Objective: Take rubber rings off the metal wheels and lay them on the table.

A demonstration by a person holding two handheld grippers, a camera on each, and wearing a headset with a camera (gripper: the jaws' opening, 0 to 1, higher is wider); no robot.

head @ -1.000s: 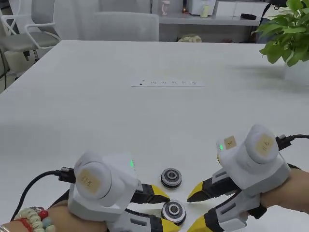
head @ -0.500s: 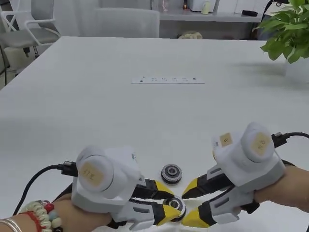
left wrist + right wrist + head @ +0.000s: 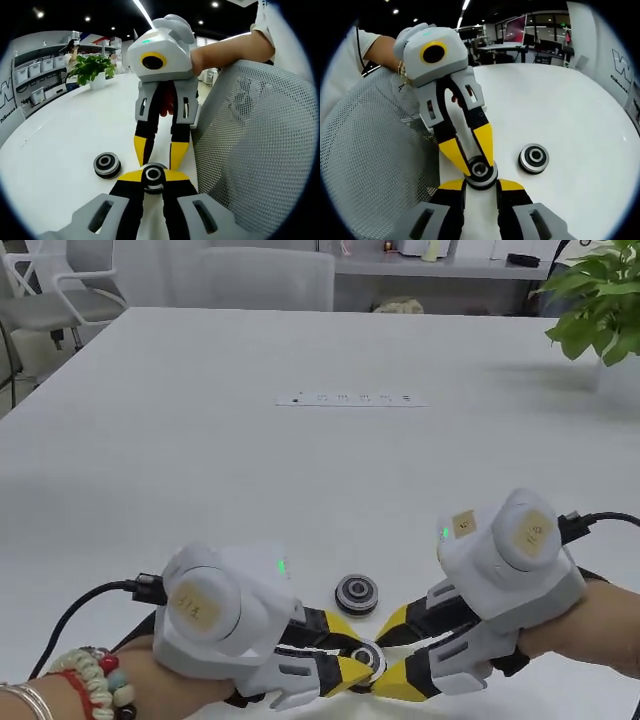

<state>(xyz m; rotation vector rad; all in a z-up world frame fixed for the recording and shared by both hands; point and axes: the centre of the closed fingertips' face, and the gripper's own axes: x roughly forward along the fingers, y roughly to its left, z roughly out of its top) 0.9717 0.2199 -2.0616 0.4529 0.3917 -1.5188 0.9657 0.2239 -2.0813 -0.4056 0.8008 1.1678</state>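
**White table, two grippers meeting on one wheel**

Head view: on the table (image 3: pixel 300 490), the left gripper (image 3: pixel 357 656) and the right gripper (image 3: pixel 387 657) come tip to tip at the near wheel (image 3: pixel 367 658), close in front of the person. The far wheel (image 3: pixel 356 593) lies just beyond it, untouched. A second ago the near wheel lay free between two separated grippers. Half a second ago the left jaws had reached around it, and now the right jaws have come in as well. The far wheel has not shifted on the table; the camera has moved.

Left gripper view: the left jaws are narrow and clamp the near wheel (image 3: pixel 153 173) from both sides. The right gripper's yellow tips come down at its far rim. The rubber rings (image 3: pixel 106 175) look to be in place on both wheels.

Right gripper view: the right jaws bracket the near wheel (image 3: pixel 480 171) closely, but whether they press on it cannot be told. The far wheel (image 3: pixel 534 158) sits off to the right.

The left gripper likely steadies the wheel while the right prepares to peel. No ring is off yet.
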